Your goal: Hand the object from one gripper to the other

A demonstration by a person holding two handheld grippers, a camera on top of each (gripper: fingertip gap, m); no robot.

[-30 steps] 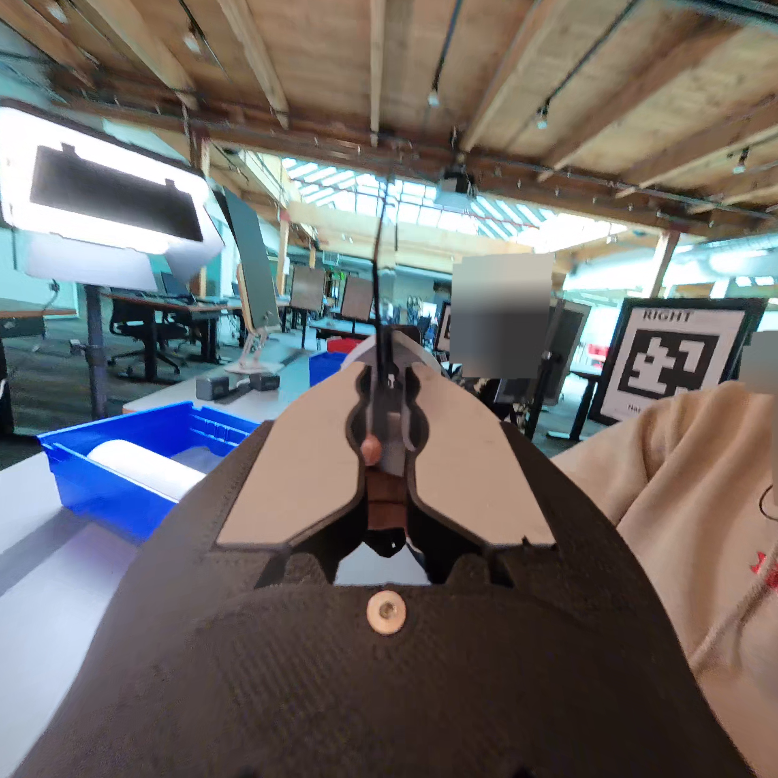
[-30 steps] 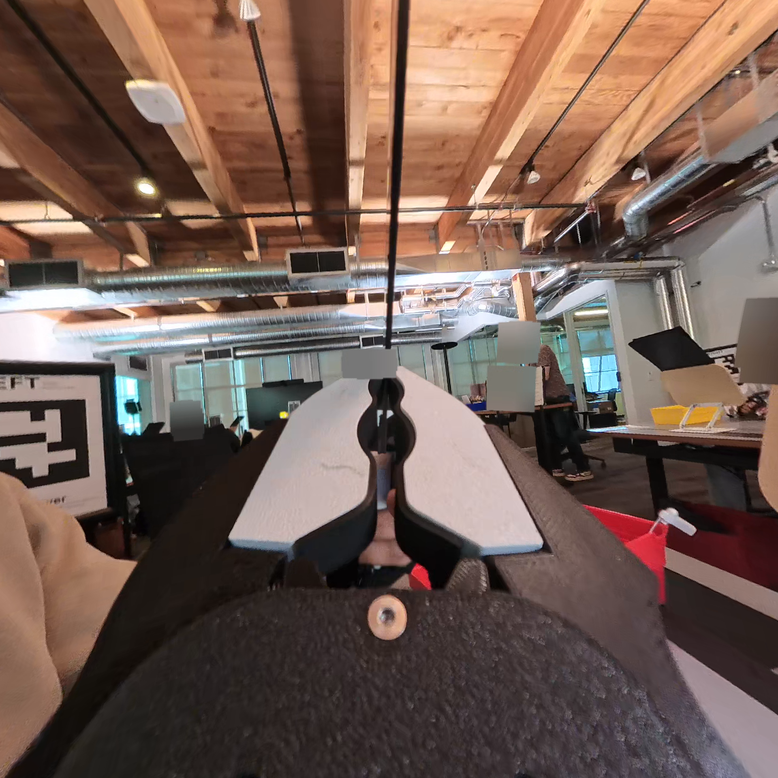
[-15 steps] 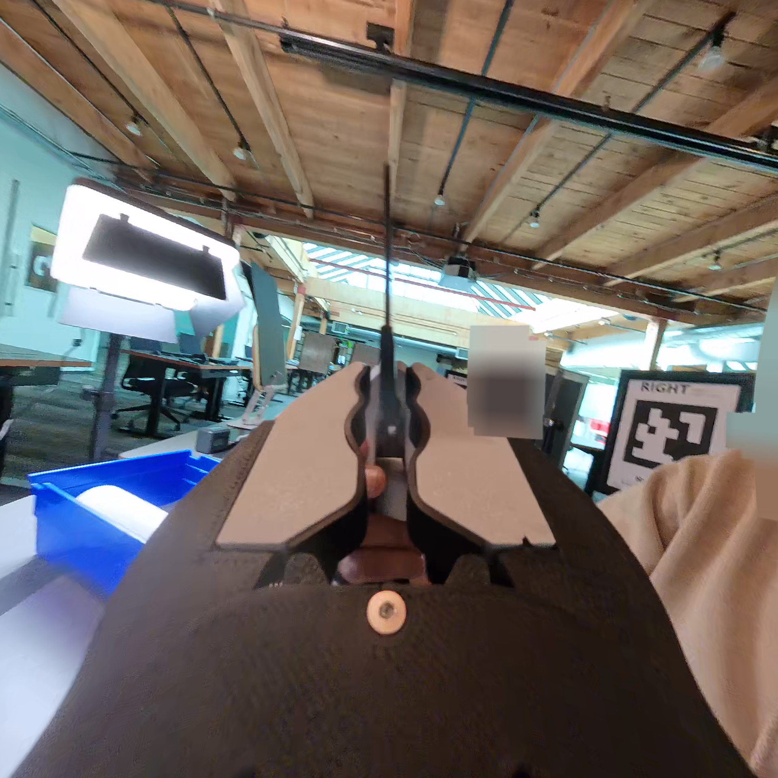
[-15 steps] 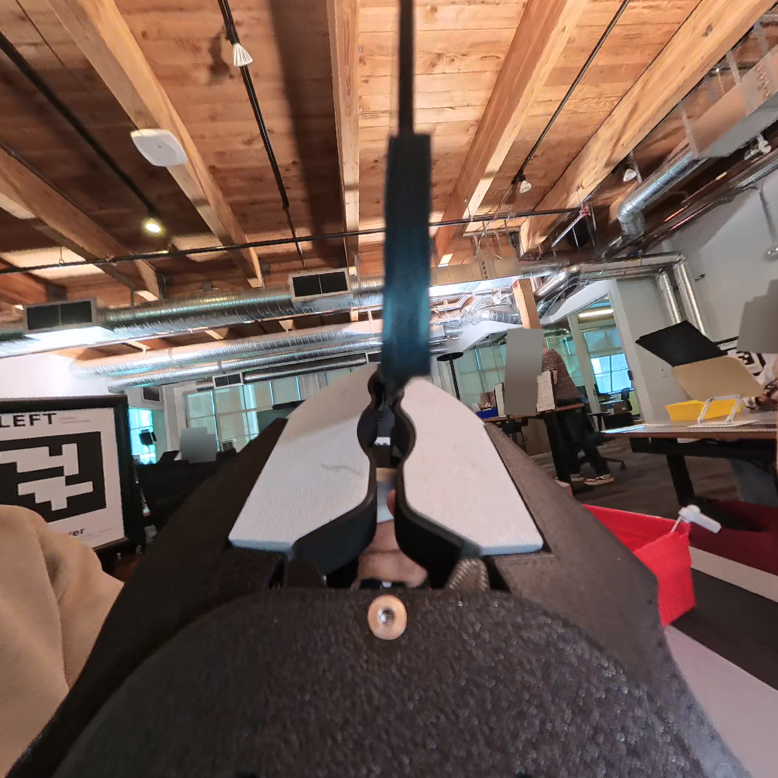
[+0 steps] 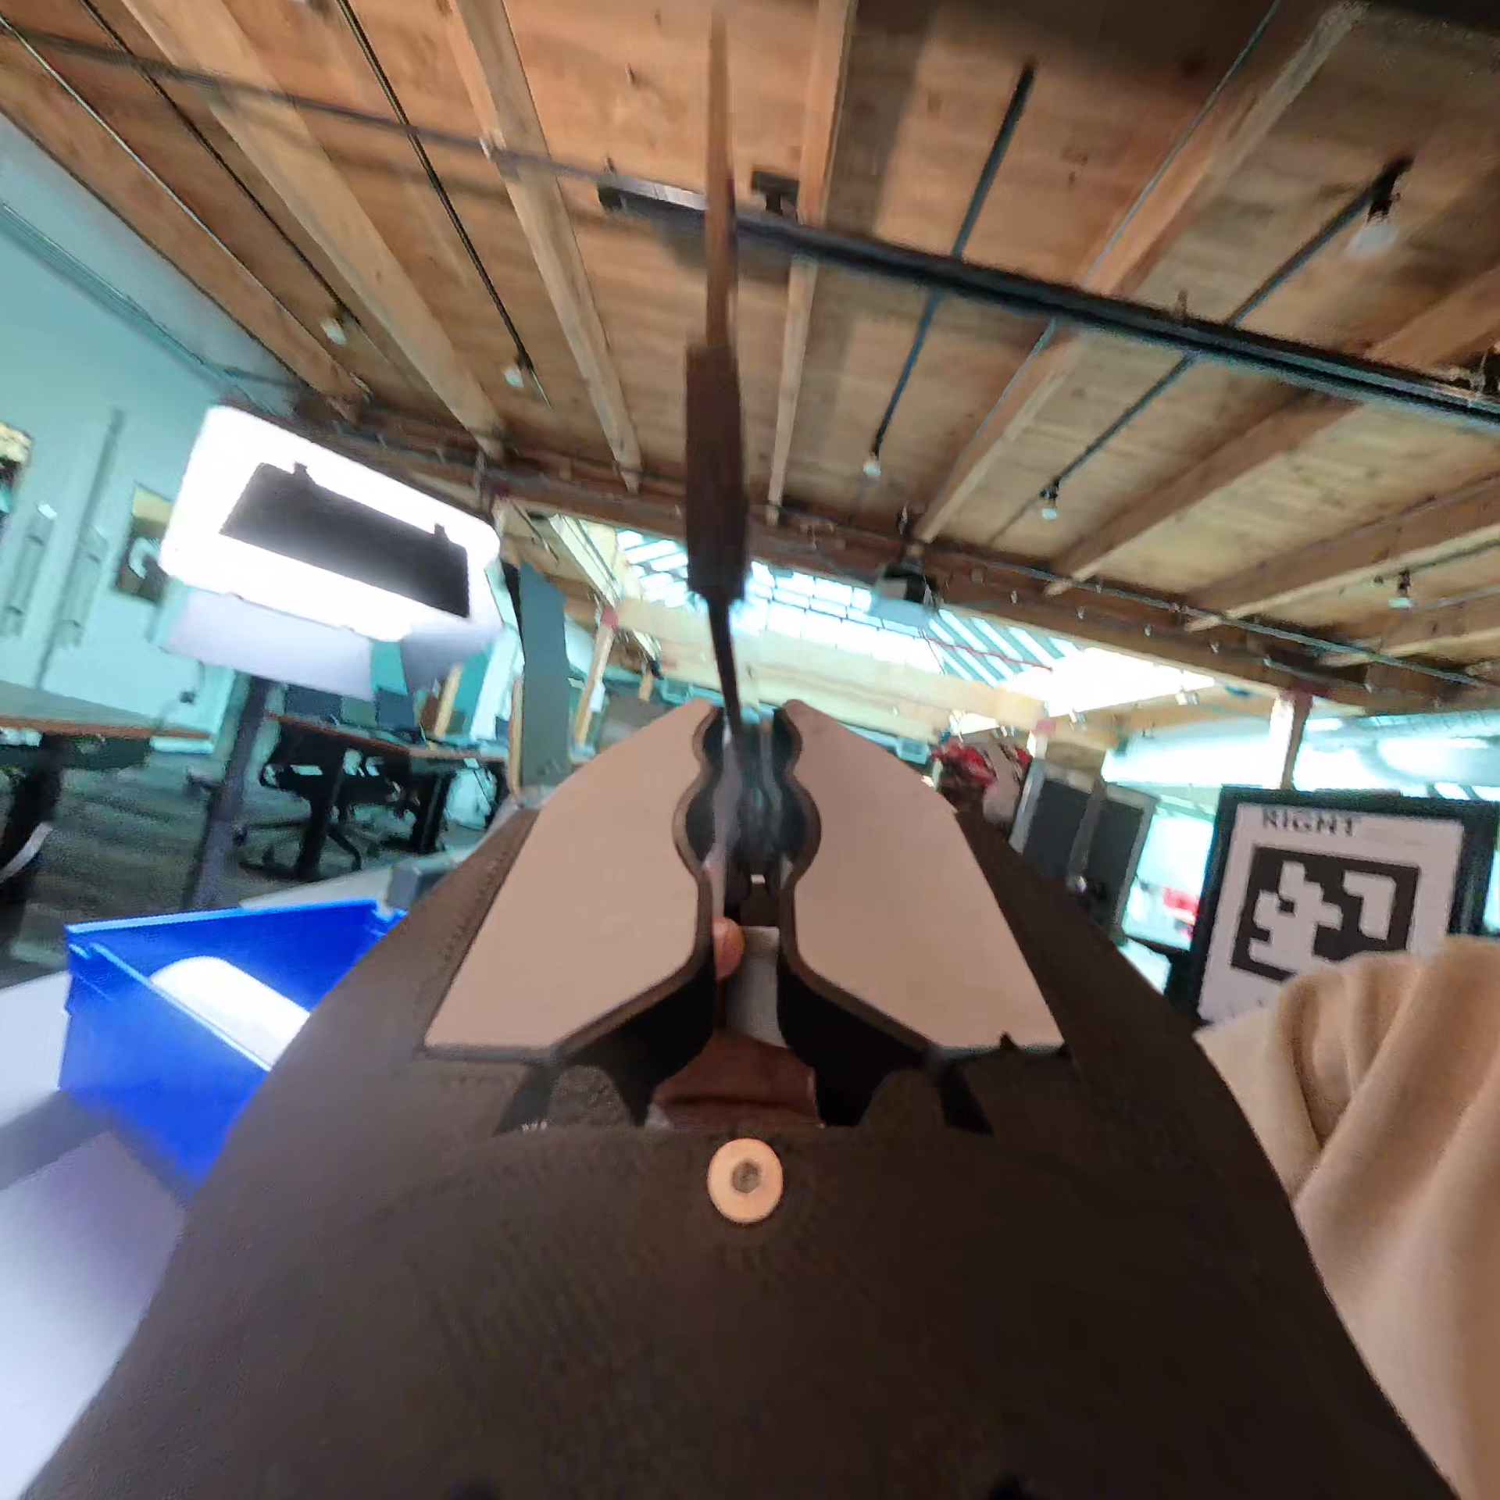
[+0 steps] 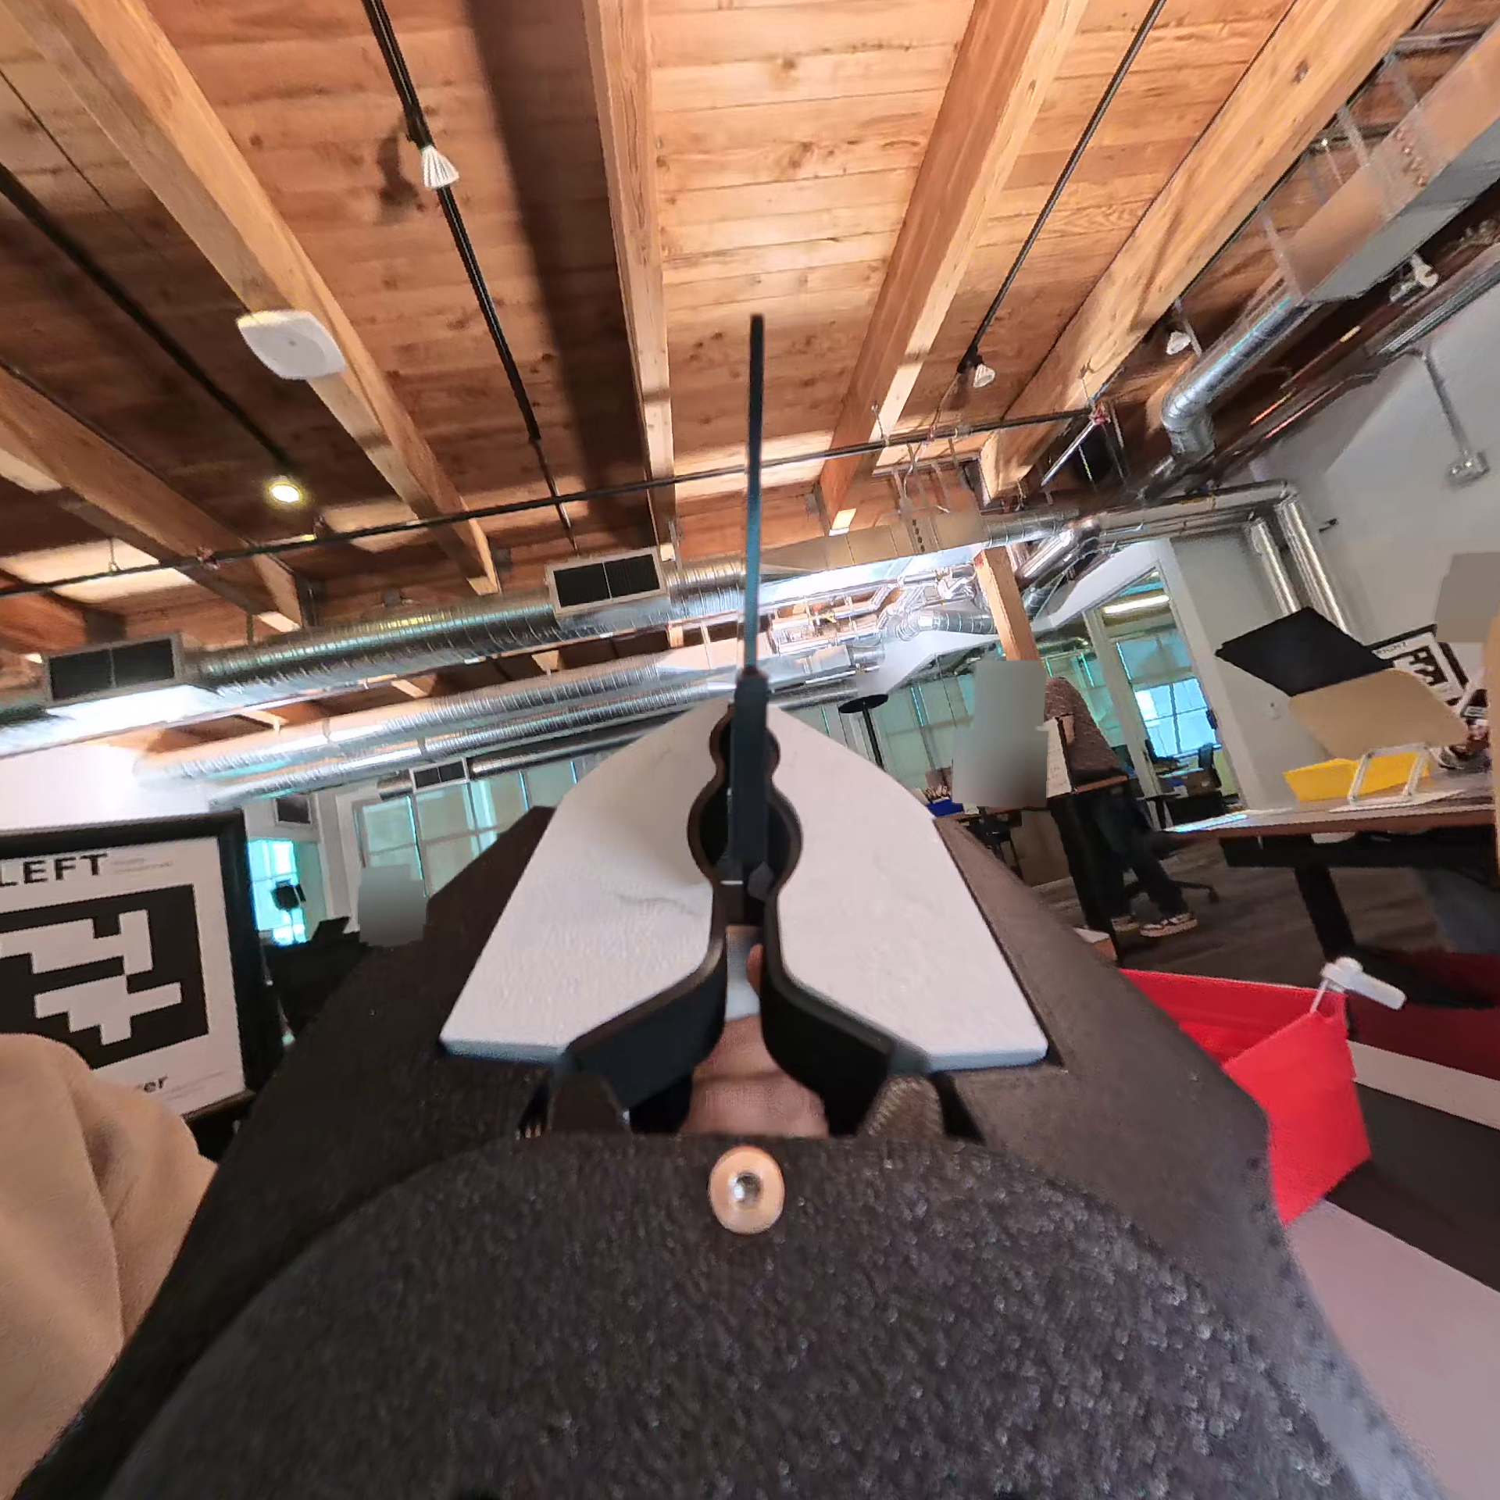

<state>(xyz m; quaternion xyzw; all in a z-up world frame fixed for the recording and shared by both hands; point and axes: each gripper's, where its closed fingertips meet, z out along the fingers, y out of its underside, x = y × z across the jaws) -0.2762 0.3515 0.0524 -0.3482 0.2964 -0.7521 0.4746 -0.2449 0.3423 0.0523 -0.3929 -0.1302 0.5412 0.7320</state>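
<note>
In the left wrist view my left gripper points up at the ceiling, jaws nearly together, clamped on a thin dark strip. The strip is edge-on and blurred, has a wider middle section, and runs to the top edge. In the right wrist view my right gripper also points up, jaws nearly together on a thin dark strip whose tip ends below the ceiling beams. I cannot tell whether both views show the same strip. Neither gripper's fingers show in the other's view.
A blue bin holding a white roll sits low left on a grey table. A red bin sits low right. Marker boards and beige sleeves flank the grippers. A person stands far off. The grippers are tip to tip, or close to it.
Both views have tilted up toward the ceiling. In the left view the strip now reaches the top edge and shows a wider part. In the right view it looks shorter, its tip visible.
</note>
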